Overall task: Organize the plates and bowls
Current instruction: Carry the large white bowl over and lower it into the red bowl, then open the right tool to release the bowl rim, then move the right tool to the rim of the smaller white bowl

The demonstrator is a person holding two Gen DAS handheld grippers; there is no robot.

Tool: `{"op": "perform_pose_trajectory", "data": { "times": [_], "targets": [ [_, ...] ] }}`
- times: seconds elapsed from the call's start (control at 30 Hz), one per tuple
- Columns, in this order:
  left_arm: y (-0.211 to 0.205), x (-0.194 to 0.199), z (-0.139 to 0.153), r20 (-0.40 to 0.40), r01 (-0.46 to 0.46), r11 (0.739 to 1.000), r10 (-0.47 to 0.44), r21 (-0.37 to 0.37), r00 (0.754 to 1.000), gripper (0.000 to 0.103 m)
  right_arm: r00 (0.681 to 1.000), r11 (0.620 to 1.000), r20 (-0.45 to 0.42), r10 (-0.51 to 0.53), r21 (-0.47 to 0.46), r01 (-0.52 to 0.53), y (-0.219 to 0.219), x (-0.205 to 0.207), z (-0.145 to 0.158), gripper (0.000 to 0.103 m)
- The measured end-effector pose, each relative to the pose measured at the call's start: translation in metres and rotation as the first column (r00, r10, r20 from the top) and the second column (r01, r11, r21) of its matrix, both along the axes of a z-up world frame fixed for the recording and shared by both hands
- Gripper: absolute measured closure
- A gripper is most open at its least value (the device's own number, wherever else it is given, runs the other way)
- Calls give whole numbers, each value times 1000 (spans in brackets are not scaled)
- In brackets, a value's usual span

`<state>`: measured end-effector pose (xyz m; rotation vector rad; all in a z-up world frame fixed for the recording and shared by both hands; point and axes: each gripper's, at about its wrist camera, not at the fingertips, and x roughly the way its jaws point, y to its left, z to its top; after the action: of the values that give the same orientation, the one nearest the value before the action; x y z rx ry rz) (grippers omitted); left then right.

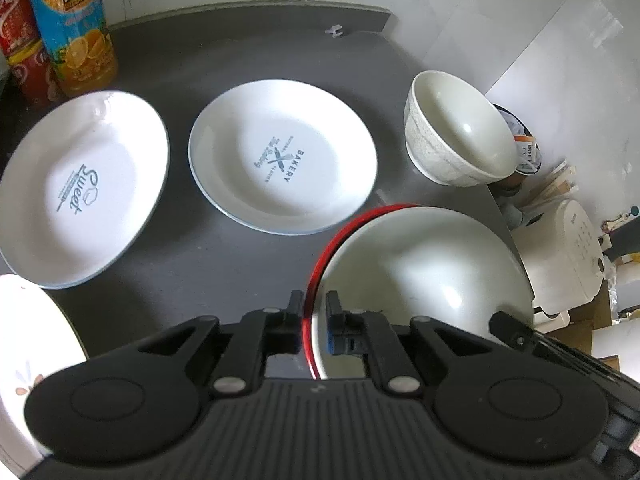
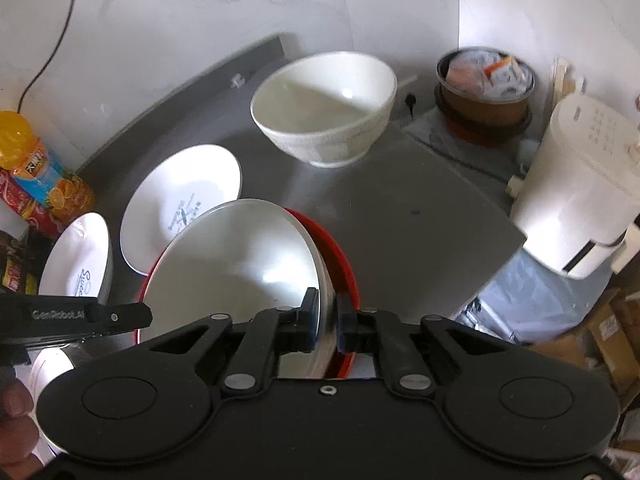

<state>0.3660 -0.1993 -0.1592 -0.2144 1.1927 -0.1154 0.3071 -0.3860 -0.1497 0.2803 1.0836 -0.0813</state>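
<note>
Left wrist view
Left gripper [image 1: 313, 316]: jaws narrow, pinching the rim of the red bowl [image 1: 420, 280] at 6 o'clock; one finger sits outside the red wall, the other inside the white interior.
Plates: the bakery plate [image 1: 284, 160] lies flat at centre; the sweet plate [image 1: 80, 188] lies at 9 o'clock, apart from it; a third plate's edge [image 1: 24, 360] shows at 8 o'clock.
White bowl [image 1: 456, 132]: upright at 2 o'clock, near the edge of the grey surface [image 1: 200, 256].
Bottles: juice bottle [image 1: 72, 24] at 11 o'clock.

Right wrist view
Right gripper [image 2: 328, 320]: jaws narrow, clamped on the opposite rim of the red bowl [image 2: 240, 268], which is tilted.
White bowl [image 2: 328, 108]: at 12 o'clock, standing alone.
Plates: at 9 to 10 o'clock, partly hidden by the red bowl.
</note>
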Motion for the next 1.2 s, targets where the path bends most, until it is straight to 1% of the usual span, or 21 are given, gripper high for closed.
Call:
{"op": "perform_pose_trajectory", "data": {
  "times": [0.03,0.07,0.13,0.2,0.3,0.33,0.37,0.4,0.47,0.5,0.57,0.67,0.8,0.87,0.9,1.0,1.03,1.07,1.2],
  "targets": [
    [0,0,-1,-4,-2,1000,2,2,1000,94,1000,1000,-5,10,-6,-10,1,1,-1,94],
    [1,0,-1,-8,-4,1000,4,2,1000,94,1000,1000,-15,20,-16,-20,3,2,-2,91],
    [2,1,-3,-14,-8,1000,8,-7,1000,94,1000,1000,-23,17,-3,-17,3,3,-2,86],
    [4,2,-3,-20,-14,1000,13,-12,1000,94,1000,1000,-1,15,10,-15,2,1,4,81],
    [4,2,0,-23,-19,1000,19,-14,1000,94,1000,1000,21,11,14,-11,1,-2,12,70],
    [4,2,1,-24,-19,1000,18,-20,1000,89,1000,1000,30,9,7,-9,0,-3,15,63],
    [4,3,2,-25,-21,999,20,-25,999,85,999,1000,42,8,9,-8,-1,-3,19,61],
    [3,3,4,-24,-25,999,24,-22,999,83,999,1000,49,5,15,-6,-3,-4,21,61],
    [-1,4,7,-13,-25,1000,25,-5,1000,72,998,1000,57,-4,27,2,-7,-6,24,60],
    [-3,4,10,-6,-21,1000,21,2,1000,69,998,999,61,-9,33,7,-9,-6,26,59],
    [-6,4,13,4,-17,1000,17,5,1000,63,997,999,71,-16,39,14,-13,-7,28,53],
    [-11,5,20,21,-21,1000,21,6,1000,58,997,999,81,-11,54,6,-19,-8,31,48],
    [-21,6,29,47,-32,999,31,26,998,50,996,996,94,-2,89,-6,-28,-6,35,46],
    [-26,6,33,58,-44,998,41,37,997,45,995,996,105,6,92,-16,-33,-5,38,40],
    [-28,6,36,63,-53,998,50,38,997,45,994,995,110,12,94,-23,-36,-3,39,38],
    [-34,6,43,80,-72,997,70,24,994,43,992,994,124,39,101,-51,-44,0,44,28],
    [-37,5,45,87,-79,997,76,25,993,41,990,993,130,47,103,-60,-46,1,45,23],
    [-40,5,48,93,-85,996,82,27,992,38,989,992,135,56,104,-70,-48,2,47,22],
    [-53,3,55,116,-90,995,85,43,990,35,987,989,140,74,114,-90,-58,8,48,21]
  ]
}}
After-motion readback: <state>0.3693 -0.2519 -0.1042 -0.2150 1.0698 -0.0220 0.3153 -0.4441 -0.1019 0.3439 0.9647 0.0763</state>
